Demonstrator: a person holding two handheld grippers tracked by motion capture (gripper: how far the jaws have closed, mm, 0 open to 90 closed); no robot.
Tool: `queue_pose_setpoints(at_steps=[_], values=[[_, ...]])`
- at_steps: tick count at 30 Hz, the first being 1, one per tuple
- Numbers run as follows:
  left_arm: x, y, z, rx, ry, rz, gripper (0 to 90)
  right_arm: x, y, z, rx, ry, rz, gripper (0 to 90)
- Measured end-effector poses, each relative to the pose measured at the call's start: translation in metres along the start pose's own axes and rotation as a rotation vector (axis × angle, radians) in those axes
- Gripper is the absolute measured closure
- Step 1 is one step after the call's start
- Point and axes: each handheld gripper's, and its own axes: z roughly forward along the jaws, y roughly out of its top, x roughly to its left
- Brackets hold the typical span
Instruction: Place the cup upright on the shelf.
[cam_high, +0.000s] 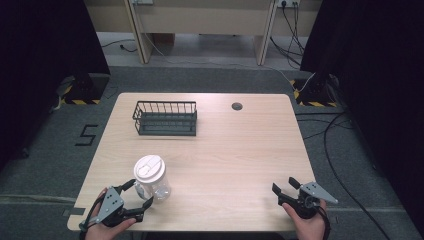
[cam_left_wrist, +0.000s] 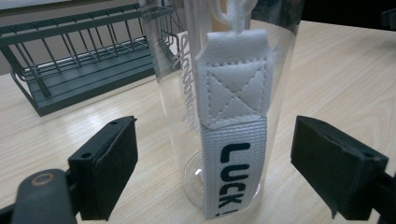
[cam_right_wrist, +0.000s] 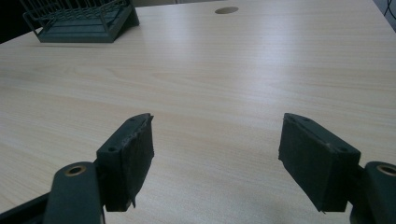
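A clear plastic bottle (cam_high: 151, 179) with a white lid stands upright near the table's front left. Close up, the bottle (cam_left_wrist: 224, 93) carries a white fabric strap (cam_left_wrist: 233, 140) printed "LUCK". My left gripper (cam_high: 137, 194) is open, its jaws on either side of the bottle's base with a gap on both sides. In the left gripper view the left gripper (cam_left_wrist: 224, 172) has the bottle standing between its two pads. My right gripper (cam_high: 286, 186) is open at the front right edge, and the right gripper (cam_right_wrist: 215, 163) has bare tabletop between its jaws.
A dark wire basket (cam_high: 165, 118) stands at the back left of the light wood table (cam_high: 235, 155); the basket (cam_left_wrist: 79, 70) is behind the bottle, and the basket (cam_right_wrist: 79, 18) lies far ahead to the left. A round cable hole (cam_high: 237, 106) sits at the back.
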Motion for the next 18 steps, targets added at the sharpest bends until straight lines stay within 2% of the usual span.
queue_pose_setpoints(at_steps=[4,7,13,18], values=[[-0.001,0.001,0.001,-0.008,-0.005,-0.009,14.4,0.000,0.000,0.000,-0.002,-0.001,0.000,26.8],[-0.002,0.002,0.005,-0.010,-0.013,-0.034,14.4,0.000,0.000,0.000,-0.001,-0.004,-0.001,26.7],[-0.005,0.004,0.012,0.002,-0.026,-0.015,14.4,0.000,0.000,-0.001,-0.001,-0.006,-0.011,26.7],[-0.004,0.005,0.023,0.012,-0.027,-0.013,14.3,-0.001,0.000,-0.001,-0.003,-0.001,0.009,26.7]])
